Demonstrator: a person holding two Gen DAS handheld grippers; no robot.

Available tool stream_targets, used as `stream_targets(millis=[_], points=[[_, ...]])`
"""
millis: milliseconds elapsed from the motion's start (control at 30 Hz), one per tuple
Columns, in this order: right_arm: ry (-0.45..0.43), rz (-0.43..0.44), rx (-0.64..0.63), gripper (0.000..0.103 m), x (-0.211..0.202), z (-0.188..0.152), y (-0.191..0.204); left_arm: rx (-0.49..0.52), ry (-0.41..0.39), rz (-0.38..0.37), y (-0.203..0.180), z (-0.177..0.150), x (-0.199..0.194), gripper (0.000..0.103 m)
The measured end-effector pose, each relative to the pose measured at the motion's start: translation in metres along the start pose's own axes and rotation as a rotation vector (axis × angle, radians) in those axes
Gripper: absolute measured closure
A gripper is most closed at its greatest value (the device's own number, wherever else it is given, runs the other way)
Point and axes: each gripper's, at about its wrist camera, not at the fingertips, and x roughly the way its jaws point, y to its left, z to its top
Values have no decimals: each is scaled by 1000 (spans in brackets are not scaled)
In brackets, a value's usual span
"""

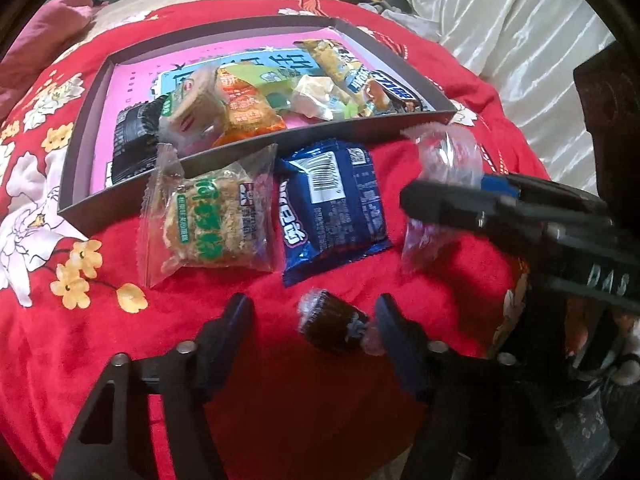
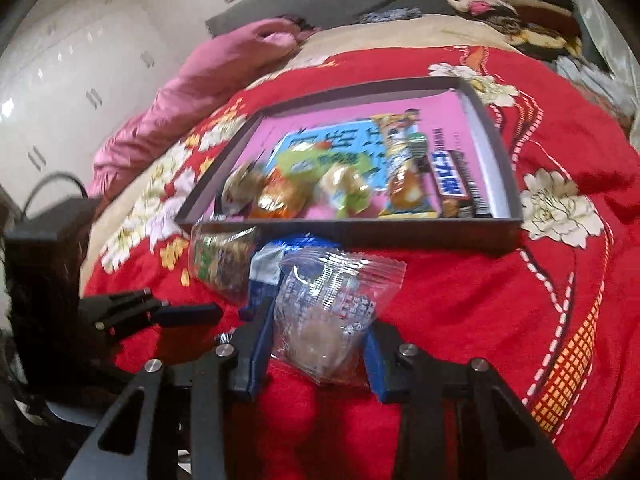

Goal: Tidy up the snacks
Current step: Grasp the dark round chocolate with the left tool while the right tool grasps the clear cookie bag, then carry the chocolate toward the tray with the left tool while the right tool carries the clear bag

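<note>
A grey box (image 1: 224, 154) with a pink floor holds several wrapped snacks; it also shows in the right wrist view (image 2: 360, 230). In front of it on the red blanket lie a clear-wrapped flossy cake (image 1: 208, 220) and a blue packet (image 1: 336, 204). A small dark candy (image 1: 332, 322) in clear wrap lies between the fingers of my open left gripper (image 1: 314, 320), touching the right finger. My right gripper (image 2: 316, 350) is shut on a clear bag with a round pastry (image 2: 328, 320), held just above the blanket; it also appears in the left wrist view (image 1: 444, 168).
The red flowered blanket (image 2: 500, 300) covers a bed. A pink pillow (image 2: 192, 92) lies at the far left, folded clothes (image 2: 512, 8) at the back, a white curtain (image 1: 520, 40) on the right. My left gripper shows in the right wrist view (image 2: 176, 314).
</note>
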Motion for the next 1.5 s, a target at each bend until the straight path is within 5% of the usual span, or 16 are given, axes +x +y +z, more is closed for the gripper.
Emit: stream_targets(millis=[133, 400, 833, 1500], points=[[-11, 11, 19, 63, -3, 2, -5, 19, 21, -17, -7, -1, 5, 60], [-40, 29, -18, 63, -8, 4, 4, 19, 23, -16, -8, -1, 8, 66], [-136, 38, -50, 63, -27, 11, 9, -49, -27, -30, 11, -10, -27, 67], [-256, 36, -54, 63, -47, 20, 7, -173, -235, 21, 49, 18, -97, 67]])
